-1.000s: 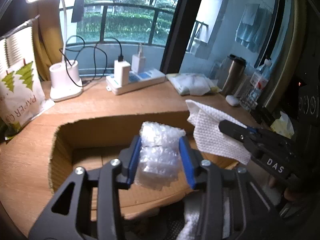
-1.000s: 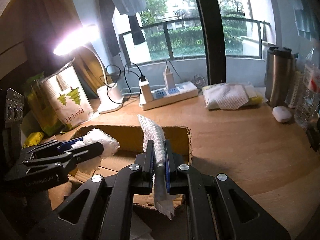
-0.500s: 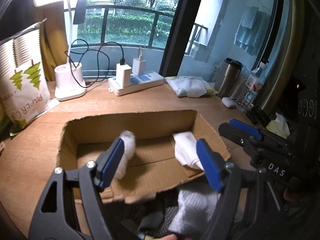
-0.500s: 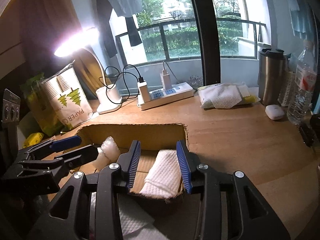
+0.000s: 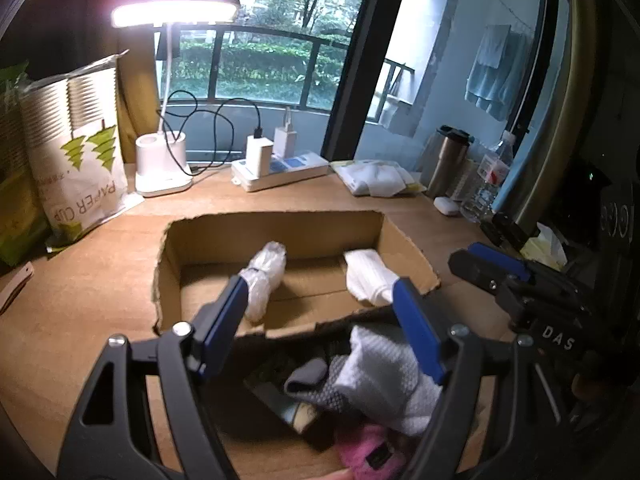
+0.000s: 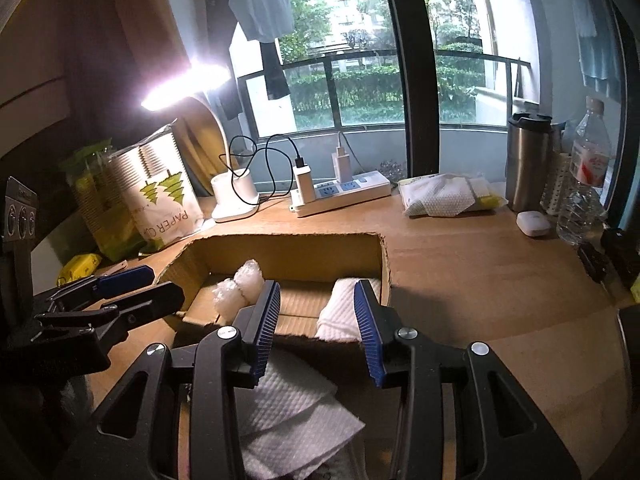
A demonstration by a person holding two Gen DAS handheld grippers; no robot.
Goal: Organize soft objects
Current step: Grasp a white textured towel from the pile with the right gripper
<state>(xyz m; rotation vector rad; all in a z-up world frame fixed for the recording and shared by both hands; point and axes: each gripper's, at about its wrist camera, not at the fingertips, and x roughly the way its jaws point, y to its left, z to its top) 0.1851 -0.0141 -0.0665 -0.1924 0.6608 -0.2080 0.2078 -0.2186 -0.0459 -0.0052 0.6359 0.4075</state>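
An open cardboard box (image 5: 276,226) (image 6: 288,246) sits on the wooden desk. Inside lie a roll of bubble wrap (image 5: 264,280) (image 6: 240,288) on the left and a folded white cloth (image 5: 370,276) (image 6: 344,308) on the right. My left gripper (image 5: 320,320) is open and empty, pulled back above the box's near edge. My right gripper (image 6: 316,320) is open and empty, also near the box's front edge. Below the left gripper lies a pile with a white mesh cloth (image 5: 384,376), a grey piece (image 5: 306,374) and a pink fuzzy item (image 5: 368,452). A white paper towel (image 6: 288,416) lies under the right gripper.
At the back stand a lit desk lamp (image 5: 162,168), a power strip with chargers (image 5: 280,168), a paper cup bag (image 5: 80,168), a pack of white wipes (image 5: 376,178), a steel tumbler (image 6: 528,160) and a water bottle (image 6: 584,184).
Both grippers opened and dropped their loads into the box: the bubble wrap from the left, the white cloth from the right. Both then drew back toward me.
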